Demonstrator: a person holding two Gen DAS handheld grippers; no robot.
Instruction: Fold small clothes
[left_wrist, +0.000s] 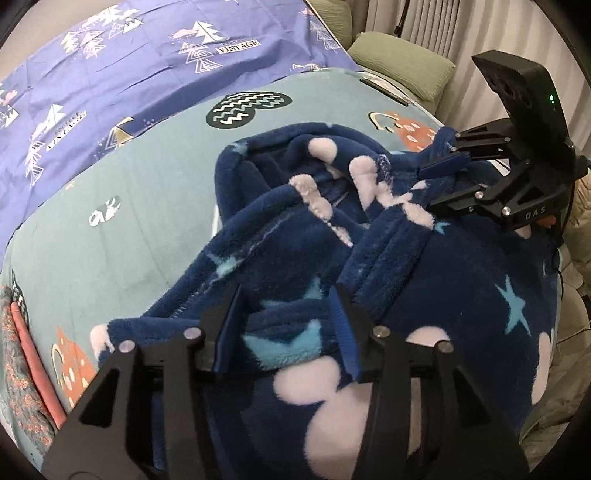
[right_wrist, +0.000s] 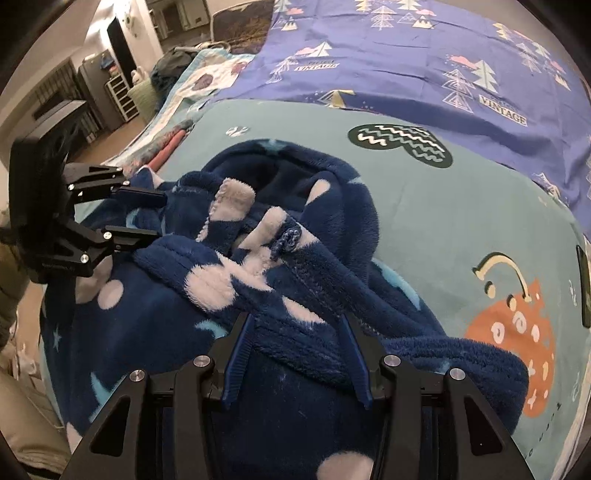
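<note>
A small navy fleece garment with pale pink spots and light blue stars lies bunched on the teal bedsheet; it also shows in the right wrist view. My left gripper is open, its blue-padded jaws astride a fleece fold at the near edge. My right gripper is open too, jaws on either side of a ribbed band of the garment. Each gripper shows in the other's view: the right one at the garment's far right, the left one at its left side.
A purple sheet printed with trees and "VINTAGE" covers the bed beyond the teal one. Green cushions and curtains stand at the right of the bed. A pink and floral folded cloth lies at the left edge. Room furniture is far left.
</note>
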